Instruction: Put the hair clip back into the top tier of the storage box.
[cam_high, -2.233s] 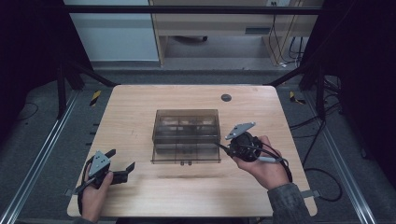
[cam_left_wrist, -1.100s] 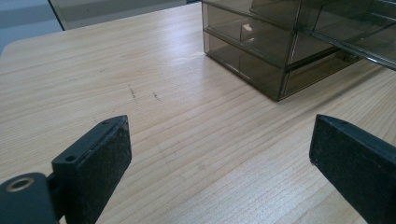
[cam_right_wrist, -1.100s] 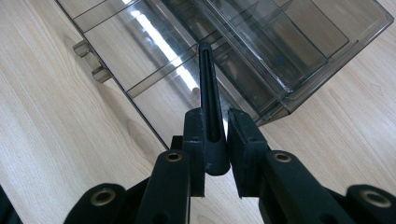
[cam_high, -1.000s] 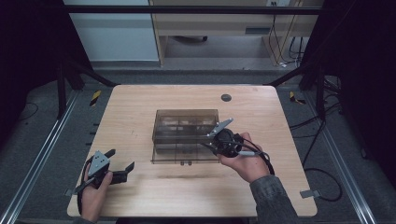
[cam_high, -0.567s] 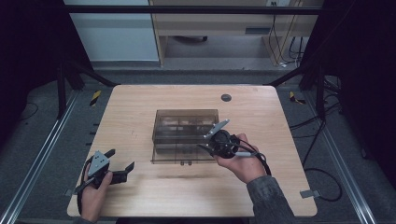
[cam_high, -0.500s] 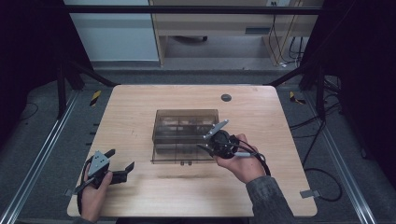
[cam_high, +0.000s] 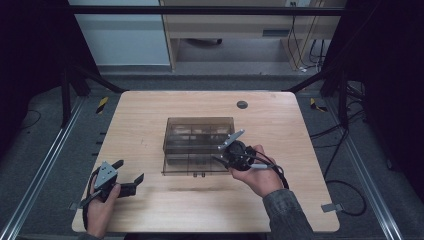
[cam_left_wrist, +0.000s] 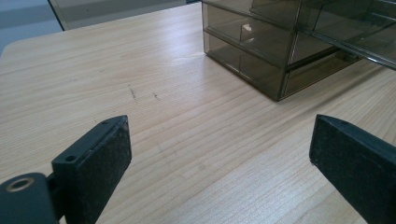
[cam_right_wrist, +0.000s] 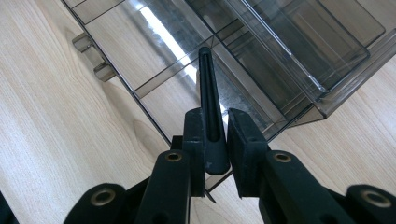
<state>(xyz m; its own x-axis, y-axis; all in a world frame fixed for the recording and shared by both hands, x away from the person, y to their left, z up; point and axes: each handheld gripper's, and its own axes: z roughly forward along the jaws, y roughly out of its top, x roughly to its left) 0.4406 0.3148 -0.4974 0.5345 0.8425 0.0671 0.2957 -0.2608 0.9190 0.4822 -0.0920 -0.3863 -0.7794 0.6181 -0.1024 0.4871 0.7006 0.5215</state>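
The right claw (cam_right_wrist: 215, 140) pinches a slim black stick (cam_right_wrist: 208, 107) at centre frame, its tip over the smoky clear drawer box (cam_high: 199, 145) mid-worktop (cam_high: 150, 115). The left claw (cam_high: 127, 178) rests spread and empty at lower left.

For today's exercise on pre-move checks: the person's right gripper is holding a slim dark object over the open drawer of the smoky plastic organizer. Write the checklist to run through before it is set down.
1. Grip: the right gripper has its jaws closed on the slim dark object. Ok.
2. Drawer: the bottom drawer of the organizer is pulled out. Ok.
3. Position: the object's tip points over a drawer compartment. Ok.
4. Compartment free: its floor looks bare through the glare. Cannot tell for certain.
5. Left gripper: open, resting on the table, apart from the organizer. Ok.
6. Height above the drawer floor. Cannot tell.
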